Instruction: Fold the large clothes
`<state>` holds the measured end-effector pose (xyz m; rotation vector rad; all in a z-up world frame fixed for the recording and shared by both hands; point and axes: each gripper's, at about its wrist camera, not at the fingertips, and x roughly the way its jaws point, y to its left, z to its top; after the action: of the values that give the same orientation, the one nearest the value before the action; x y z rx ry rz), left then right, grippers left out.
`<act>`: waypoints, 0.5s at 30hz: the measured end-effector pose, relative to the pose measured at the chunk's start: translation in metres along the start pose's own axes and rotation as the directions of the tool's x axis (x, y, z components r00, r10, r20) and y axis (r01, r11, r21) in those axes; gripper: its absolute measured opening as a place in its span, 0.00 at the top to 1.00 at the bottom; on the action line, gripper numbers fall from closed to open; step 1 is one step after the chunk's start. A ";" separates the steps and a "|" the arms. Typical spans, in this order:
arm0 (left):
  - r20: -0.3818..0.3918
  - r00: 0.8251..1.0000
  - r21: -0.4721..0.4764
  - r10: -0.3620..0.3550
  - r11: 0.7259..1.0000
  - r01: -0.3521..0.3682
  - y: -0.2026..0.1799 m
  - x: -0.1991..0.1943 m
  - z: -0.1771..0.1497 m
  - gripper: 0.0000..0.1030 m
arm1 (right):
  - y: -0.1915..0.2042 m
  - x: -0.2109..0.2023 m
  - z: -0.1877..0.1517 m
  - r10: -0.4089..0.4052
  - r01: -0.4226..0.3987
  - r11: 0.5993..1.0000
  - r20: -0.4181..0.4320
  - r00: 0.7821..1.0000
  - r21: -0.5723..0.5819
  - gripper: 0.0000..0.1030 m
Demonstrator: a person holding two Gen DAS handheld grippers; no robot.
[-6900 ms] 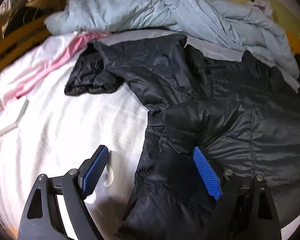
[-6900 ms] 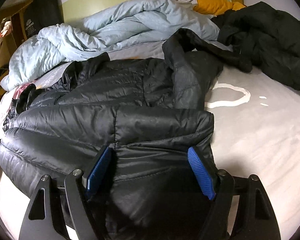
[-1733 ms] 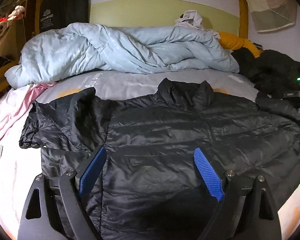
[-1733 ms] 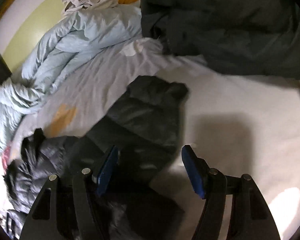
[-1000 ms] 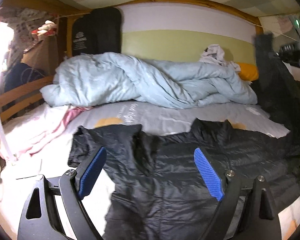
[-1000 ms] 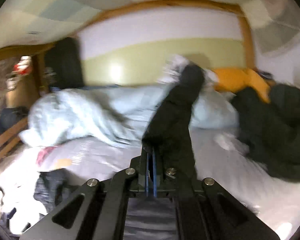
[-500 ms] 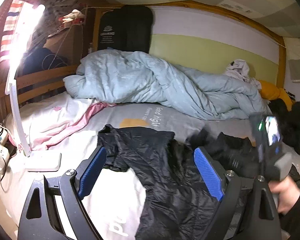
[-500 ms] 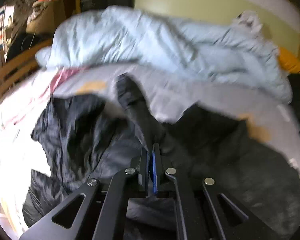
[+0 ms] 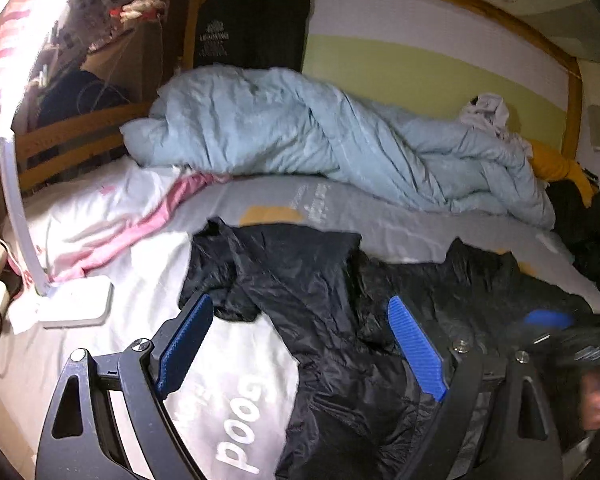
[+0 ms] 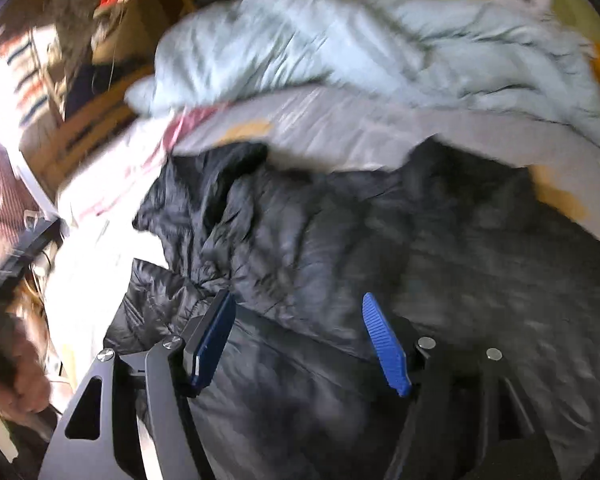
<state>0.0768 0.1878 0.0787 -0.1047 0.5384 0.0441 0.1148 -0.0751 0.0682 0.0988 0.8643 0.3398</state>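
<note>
A black puffer jacket (image 9: 340, 320) lies crumpled on the bed, one sleeve (image 9: 276, 264) bunched at its left side. My left gripper (image 9: 300, 346) hovers open over the jacket's left edge, nothing between its blue pads (image 9: 416, 354). In the right wrist view the jacket (image 10: 380, 248) fills the middle, with a sleeve laid across its body. My right gripper (image 10: 298, 340) is low over it. Its jaws are opening, and the fabric lies below the pads, not pinched. The left wrist view shows the right gripper (image 9: 556, 332) blurred at the right edge, with a hand (image 9: 596, 400) behind it.
A light blue duvet (image 9: 320, 144) is heaped along the back wall. A pink and white cloth (image 9: 112, 224) and a white lamp base (image 9: 76, 304) lie at the left, beside a wooden rail (image 9: 68, 136). Dark clothes (image 9: 592, 232) and an orange pillow (image 9: 560, 168) sit at the far right.
My right gripper came down from mid-air with the sleeve shut in it, laid it over the jacket and opened, letting it go. The left gripper swung towards the left side of the bed.
</note>
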 end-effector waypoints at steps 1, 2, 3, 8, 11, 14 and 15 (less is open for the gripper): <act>-0.007 1.000 0.001 -0.002 1.000 0.002 -0.002 0.002 -0.001 0.14 | -0.009 -0.013 -0.002 -0.015 0.015 1.000 0.021 1.000 0.010 0.34; -0.010 1.000 0.003 -0.004 1.000 0.004 -0.004 0.002 -0.002 0.14 | -0.022 -0.031 -0.004 -0.054 0.053 0.998 0.046 0.997 0.028 0.34; -0.009 1.000 0.005 -0.006 1.000 0.006 -0.006 0.002 -0.002 0.14 | -0.032 -0.043 -0.006 -0.097 0.095 0.995 0.057 0.994 0.041 0.34; 0.003 1.000 0.017 -0.014 1.000 0.014 -0.012 -0.002 -0.002 0.14 | -0.096 -0.085 -0.025 -0.386 0.387 0.914 -0.028 0.922 0.121 0.36; -0.007 1.000 0.027 -0.007 1.000 0.007 -0.015 0.001 -0.004 0.14 | -0.135 -0.099 -0.045 -0.392 0.394 0.894 -0.054 0.919 0.215 0.51; -0.020 1.000 0.032 -0.001 0.999 0.001 -0.016 0.005 -0.006 0.14 | -0.162 -0.096 -0.062 -0.377 0.388 0.887 -0.091 0.921 0.250 0.67; -0.021 1.000 0.032 0.002 0.999 -0.001 -0.016 0.007 -0.006 0.14 | -0.166 -0.093 -0.065 -0.377 0.391 0.885 -0.103 0.921 0.252 0.67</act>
<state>0.0806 0.1714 0.0717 -0.0740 0.5602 0.0358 0.0519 -0.2655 0.0570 0.1674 0.9556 -0.1512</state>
